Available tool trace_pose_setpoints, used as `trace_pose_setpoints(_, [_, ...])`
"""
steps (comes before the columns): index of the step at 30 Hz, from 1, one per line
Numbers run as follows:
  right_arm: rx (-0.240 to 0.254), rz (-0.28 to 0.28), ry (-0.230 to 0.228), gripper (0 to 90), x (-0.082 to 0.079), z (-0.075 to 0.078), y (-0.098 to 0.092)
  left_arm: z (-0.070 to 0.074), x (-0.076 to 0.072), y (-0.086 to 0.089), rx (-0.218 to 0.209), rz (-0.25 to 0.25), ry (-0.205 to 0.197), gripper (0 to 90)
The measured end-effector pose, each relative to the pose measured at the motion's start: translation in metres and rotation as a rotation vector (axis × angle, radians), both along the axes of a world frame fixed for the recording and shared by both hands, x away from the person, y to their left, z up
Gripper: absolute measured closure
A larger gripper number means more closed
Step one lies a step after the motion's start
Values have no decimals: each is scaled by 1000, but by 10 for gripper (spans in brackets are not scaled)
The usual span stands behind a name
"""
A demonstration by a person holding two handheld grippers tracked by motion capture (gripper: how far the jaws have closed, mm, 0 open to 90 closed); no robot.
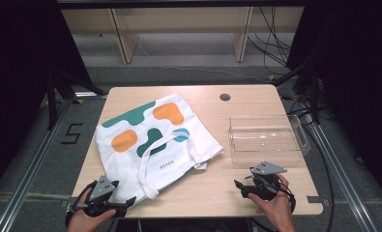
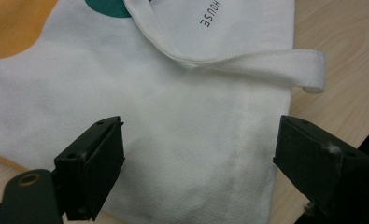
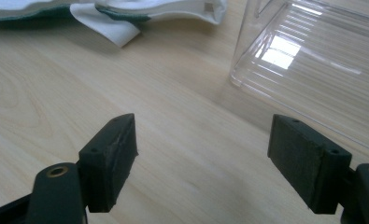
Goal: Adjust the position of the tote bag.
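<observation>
A white tote bag (image 1: 150, 140) with orange, green and blue blobs lies flat on the left half of the wooden table (image 1: 213, 188). Its handle strap (image 2: 247, 63) loops across the near side. My left gripper (image 1: 118, 202) stands open at the bag's near left corner, jaws wide above the white cloth (image 2: 191, 154). My right gripper (image 1: 241, 187) is open over bare wood (image 3: 191, 140) at the front right, just short of a clear plastic bin (image 1: 266, 138). The bin's corner (image 3: 285, 51) shows in the right gripper view, with the bag's edge (image 3: 126, 14) at top left.
A round cable hole (image 1: 225, 96) sits near the table's far edge. Wooden shelving legs (image 1: 123, 38) and cables (image 1: 275, 43) lie on the floor behind. Black frame posts stand on both sides.
</observation>
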State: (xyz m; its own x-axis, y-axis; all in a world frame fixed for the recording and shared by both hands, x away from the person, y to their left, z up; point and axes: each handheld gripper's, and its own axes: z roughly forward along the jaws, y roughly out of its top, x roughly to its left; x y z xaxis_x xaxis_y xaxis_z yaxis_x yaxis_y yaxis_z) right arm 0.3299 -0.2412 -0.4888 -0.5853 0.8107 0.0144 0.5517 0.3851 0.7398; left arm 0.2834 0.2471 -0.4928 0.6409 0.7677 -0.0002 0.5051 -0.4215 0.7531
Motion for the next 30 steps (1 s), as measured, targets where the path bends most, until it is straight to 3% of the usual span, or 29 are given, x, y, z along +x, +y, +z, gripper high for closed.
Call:
trace_pose_setpoints(3, [3, 12, 15, 249, 1, -1, 0, -2, -1, -2, -5, 3, -5, 151])
trace_pose_setpoints(4, [-10, 13, -14, 249, 2, -3, -1, -2, -1, -3, -8, 6, -11, 150])
trace_pose_setpoints(5, [-13, 3, 3, 249, 1, -2, -2, -2, -1, -3, 1, -3, -18, 150])
trace_pose_setpoints(6, [-13, 11, -16, 249, 3, -3, -2, -2, -1, -4, -11, 6, -13, 150])
trace_pose_setpoints(9, [-2, -16, 11, 250, 1, -2, -2, -2, -2, -4, 11, -8, -10, 150])
trace_pose_setpoints(12, [-12, -3, 4, 249, 2, -3, -3, -3, -3, -6, 0, -8, -15, 150])
trace_pose_setpoints(13, [-7, 20, 25, 249, 4, -3, -3, -3, -2, -6, 4, -13, -21, 149])
trace_pose_setpoints(14, [-6, 20, 24, 249, 4, -3, -3, -4, -3, -6, 28, -20, -18, 150])
trace_pose_setpoints(16, [-16, 11, -12, 249, 4, -5, -2, -5, -2, -8, 22, -17, -40, 149])
trace_pose_setpoints(18, [-2, -10, 5, 250, 2, -5, 0, -6, -2, -9, 9, -6, -30, 149])
trace_pose_setpoints(22, [-33, 16, 2, 250, 3, -3, -2, -6, -3, -9, 6, -5, -12, 148])
trace_pose_setpoints(23, [-30, 15, 2, 250, 3, -3, -1, -4, -2, -8, 30, -27, -14, 148])
trace_pose_setpoints(24, [-23, 17, 15, 251, 3, -4, -1, -5, -3, -9, 16, -4, 0, 150])
trace_pose_setpoints(30, [-23, 7, 26, 251, 3, -3, 0, -6, -3, -11, 12, -5, -9, 150])
